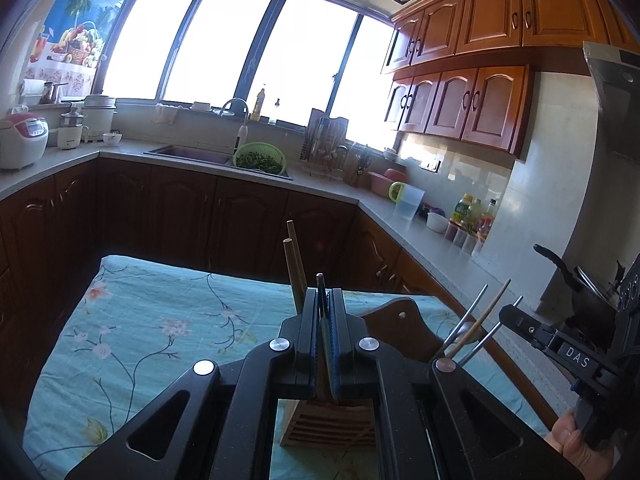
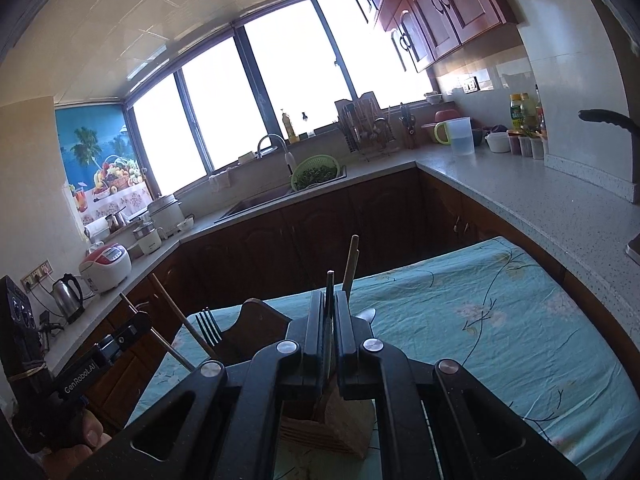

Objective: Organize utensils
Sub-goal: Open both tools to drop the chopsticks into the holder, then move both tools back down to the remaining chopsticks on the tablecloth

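My left gripper point(image 1: 324, 300) is shut on a thin dark utensil point(image 1: 320, 280) whose tip sticks up above the fingers. It sits over a slatted wooden utensil holder point(image 1: 328, 420) on the floral cloth. Two wooden chopsticks point(image 1: 294, 268) stand just behind it. My right gripper point(image 2: 329, 300) is likewise shut on a thin dark utensil point(image 2: 330, 280), above the same holder point(image 2: 332, 424). More wooden chopsticks point(image 2: 352, 264) rise behind it. A fork point(image 2: 208, 326) and a spoon point(image 2: 366, 314) stand by the holder's back panel point(image 2: 256, 320). What kind of utensil each gripper holds is hidden.
The table with the turquoise floral cloth point(image 1: 152, 320) stands in a U-shaped kitchen. A grey counter point(image 2: 520, 188) runs close along the right, with a jug point(image 2: 462, 136) and bottles. The sink holds a green colander point(image 1: 260, 158). A pan handle point(image 1: 556, 260) juts in at the right.
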